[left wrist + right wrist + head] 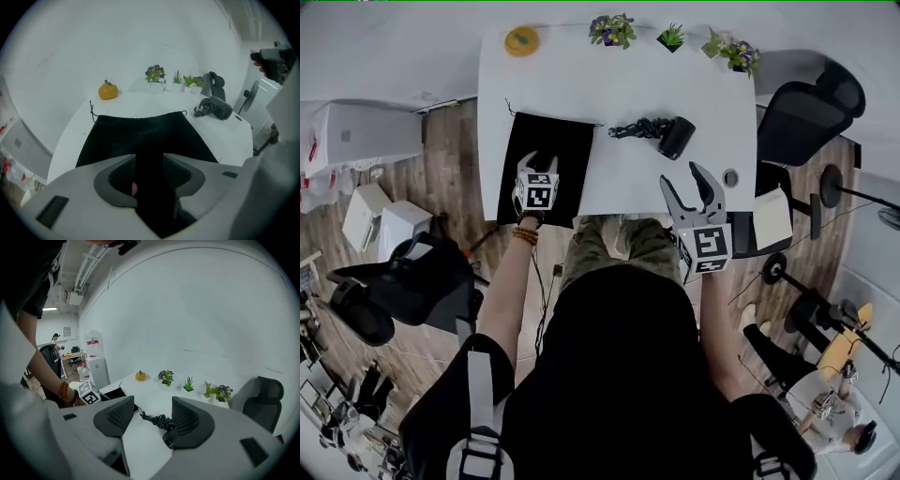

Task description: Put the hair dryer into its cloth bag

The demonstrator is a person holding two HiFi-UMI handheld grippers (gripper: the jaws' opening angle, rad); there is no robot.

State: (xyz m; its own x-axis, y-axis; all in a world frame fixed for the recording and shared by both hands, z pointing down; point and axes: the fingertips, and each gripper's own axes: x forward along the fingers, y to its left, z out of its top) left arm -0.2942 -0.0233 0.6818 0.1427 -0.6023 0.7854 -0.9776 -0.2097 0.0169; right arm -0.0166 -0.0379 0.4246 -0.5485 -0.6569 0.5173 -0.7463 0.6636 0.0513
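Observation:
The black cloth bag lies flat on the left half of the white table, its drawstring mouth at the far edge. My left gripper hangs over the bag's near part; in the left gripper view the bag shows dark through the gap of the left gripper, and the pads do not press on it. The black hair dryer lies right of the bag with its coiled cord. My right gripper stands open just in front of the dryer, with nothing held.
An orange pumpkin ornament and small potted plants line the table's far edge. A small round object sits near the right edge. A black office chair stands to the right. White boxes stand on the floor at left.

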